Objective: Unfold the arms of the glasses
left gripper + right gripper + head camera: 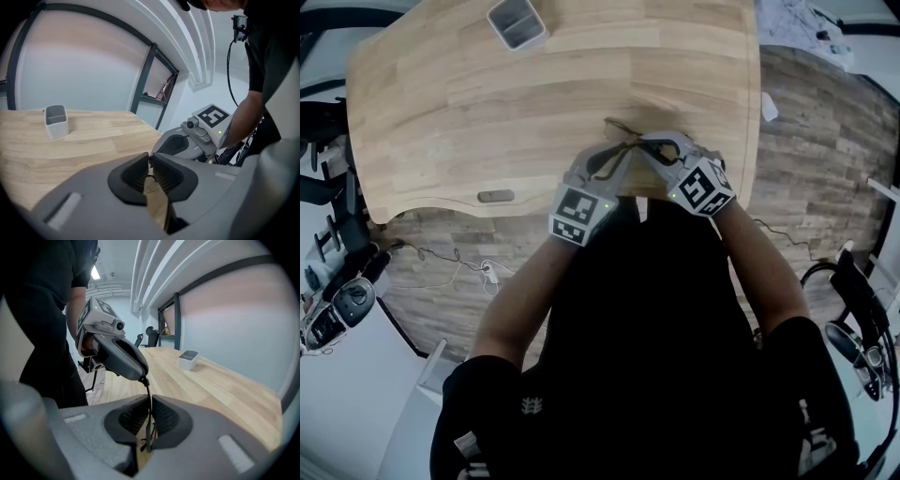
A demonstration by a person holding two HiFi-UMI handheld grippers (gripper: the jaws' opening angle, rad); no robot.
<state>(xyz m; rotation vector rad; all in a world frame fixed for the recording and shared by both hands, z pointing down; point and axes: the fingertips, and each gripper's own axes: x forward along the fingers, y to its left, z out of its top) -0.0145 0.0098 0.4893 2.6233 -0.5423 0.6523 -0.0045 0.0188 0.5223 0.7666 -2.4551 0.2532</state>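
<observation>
Left gripper (151,165) and right gripper (150,412) each pinch nearly shut on the thin dark wire-frame glasses (148,391) (likely light, springy, fragile); best gripped near the hinges.

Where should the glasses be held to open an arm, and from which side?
Grip a thin arm of the glasses across its narrow width, coming from the near edge of the table, as the right gripper does. The left gripper pinches its far end. The bar is slim and straight, so a flat pinch probably holds it steady.
</observation>
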